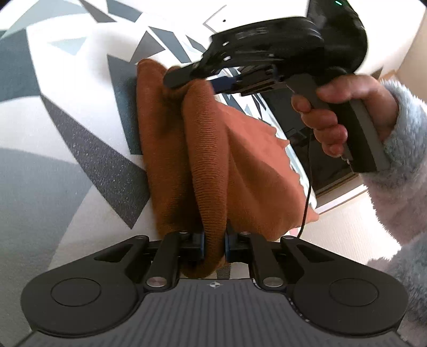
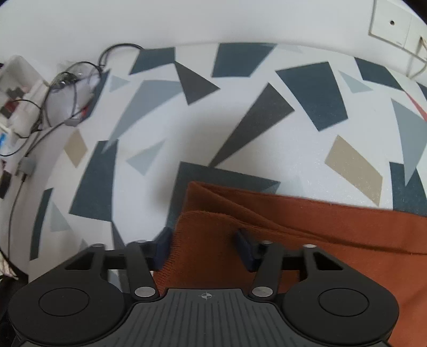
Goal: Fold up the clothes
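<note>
An orange knit garment (image 1: 208,160) hangs bunched between my two grippers above a white mat with grey and blue shapes (image 1: 80,149). My left gripper (image 1: 214,245) is shut on a ribbed fold of it at the near end. At the far end my right gripper (image 1: 186,82), held by a hand (image 1: 328,117) in a fluffy sleeve, pinches the upper edge. In the right wrist view the right gripper (image 2: 204,247) has the garment's ribbed hem (image 2: 205,235) filling the gap between its pads, while the rest of the garment (image 2: 320,227) stretches off to the right over the mat (image 2: 240,138).
Cables (image 2: 53,101) and a white box (image 2: 18,88) lie at the mat's far left edge. A wall socket plate (image 2: 392,24) sits at the upper right. A thin black cable (image 1: 308,186) dangles beside the garment. A dark screen (image 1: 328,170) stands beyond it.
</note>
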Available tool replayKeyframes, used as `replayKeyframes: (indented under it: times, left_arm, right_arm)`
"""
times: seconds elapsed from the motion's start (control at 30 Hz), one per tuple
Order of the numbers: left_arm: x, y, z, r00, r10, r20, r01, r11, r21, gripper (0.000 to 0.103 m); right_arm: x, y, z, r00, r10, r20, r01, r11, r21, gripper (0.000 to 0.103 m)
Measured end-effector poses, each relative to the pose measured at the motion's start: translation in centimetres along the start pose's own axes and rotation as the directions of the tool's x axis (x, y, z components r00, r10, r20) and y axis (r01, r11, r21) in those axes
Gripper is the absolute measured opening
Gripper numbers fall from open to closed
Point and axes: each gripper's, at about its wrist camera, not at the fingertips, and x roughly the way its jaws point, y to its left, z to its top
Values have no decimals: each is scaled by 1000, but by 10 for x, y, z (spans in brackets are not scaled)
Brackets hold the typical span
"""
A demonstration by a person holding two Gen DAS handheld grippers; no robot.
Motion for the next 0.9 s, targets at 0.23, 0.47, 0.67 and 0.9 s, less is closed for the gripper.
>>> replayKeyframes:
  times: [0.23, 0.47, 0.67, 0.9]
  left_arm:
    - [-2, -12, 2, 998, 49, 26, -50, 998, 47, 12]
    - [-6, 1, 0, 999, 25, 43, -23, 998, -52, 11]
    - [-8, 13, -2, 998, 6, 64, 4, 987, -162, 11]
    - [-9, 5, 6, 999, 50, 19, -47, 990, -136, 13]
  right_arm:
    - [-44, -44, -30, 959, 102, 266, -190, 924, 331, 12]
    - [-45, -1, -62, 868, -46, 494, -52, 982, 184, 13]
    - [26, 20, -45, 913, -57, 405, 54, 998, 18, 37]
    - [6, 30, -44, 905, 45, 424, -26, 998, -52, 84]
